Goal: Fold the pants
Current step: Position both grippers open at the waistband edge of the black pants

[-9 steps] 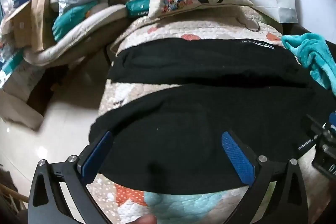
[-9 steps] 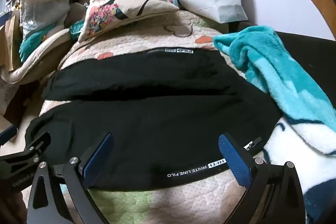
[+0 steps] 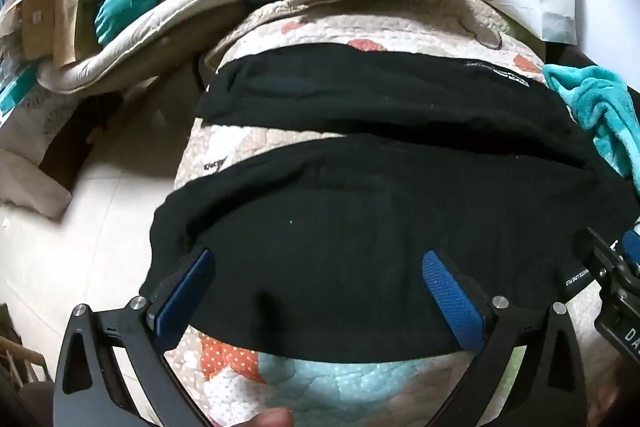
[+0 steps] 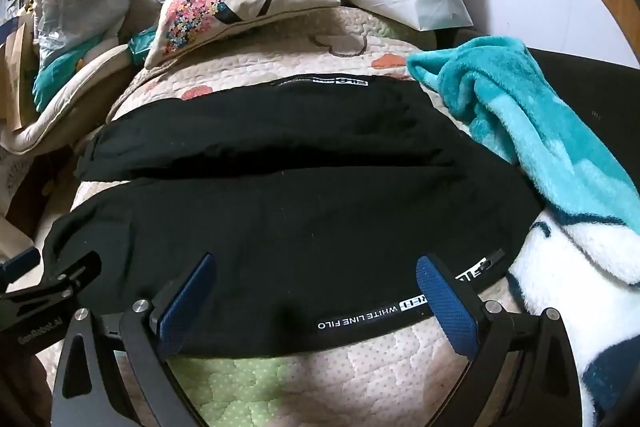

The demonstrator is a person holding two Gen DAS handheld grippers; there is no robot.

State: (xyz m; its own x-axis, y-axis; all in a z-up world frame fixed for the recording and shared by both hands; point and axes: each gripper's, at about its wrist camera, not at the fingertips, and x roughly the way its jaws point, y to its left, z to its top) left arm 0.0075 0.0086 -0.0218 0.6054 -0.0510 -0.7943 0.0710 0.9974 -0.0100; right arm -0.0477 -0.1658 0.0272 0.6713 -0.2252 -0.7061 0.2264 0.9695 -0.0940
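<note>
Left wrist: fingers [image 3: 452, 297] apart over pants [image 3: 360, 227].

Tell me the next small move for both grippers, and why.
Probably lower both and close on the near edge of the pants. The left gripper and right gripper are both open, straddling that edge without gripping it, and the two legs lie flat side by side on the quilt, unfolded.
</note>
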